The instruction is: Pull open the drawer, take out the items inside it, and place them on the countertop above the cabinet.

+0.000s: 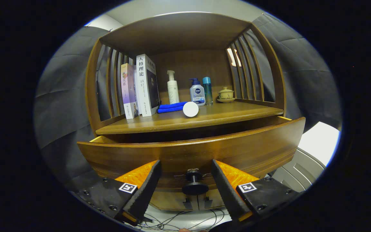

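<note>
Facing the cabinet head-on, the gripper (186, 185) sits low centre of the frame, jaws spread wide, nothing pinched. Dark drawer knob (194, 184) stands between the fingers, touching neither.

Drawer (192, 151) pulled partly out toward the camera; its long axis runs left to right across the middle of the frame, curved front panel facing the gripper. Dark gap between the front's top edge and the countertop; contents hidden by the front panel, cannot tell what lies inside.

Countertop (230, 114) above, left to right:
- two books (140, 87), upright, spines out, against the left slats
- blue cloth (172, 107), folded flat, just right of the books
- tall white pump bottle (173, 87), upright behind the cloth
- white round item (190, 109), lying on its side, round end facing the camera, near the shelf's front edge, touching the cloth's right end
- white-and-blue pump bottle (197, 92), upright
- teal slim bottle (207, 91), upright, just beside it
- small lidded cup on saucer (226, 94), far right, near the right slats

Loose cables (185, 220) on the floor below the cabinet.
</note>
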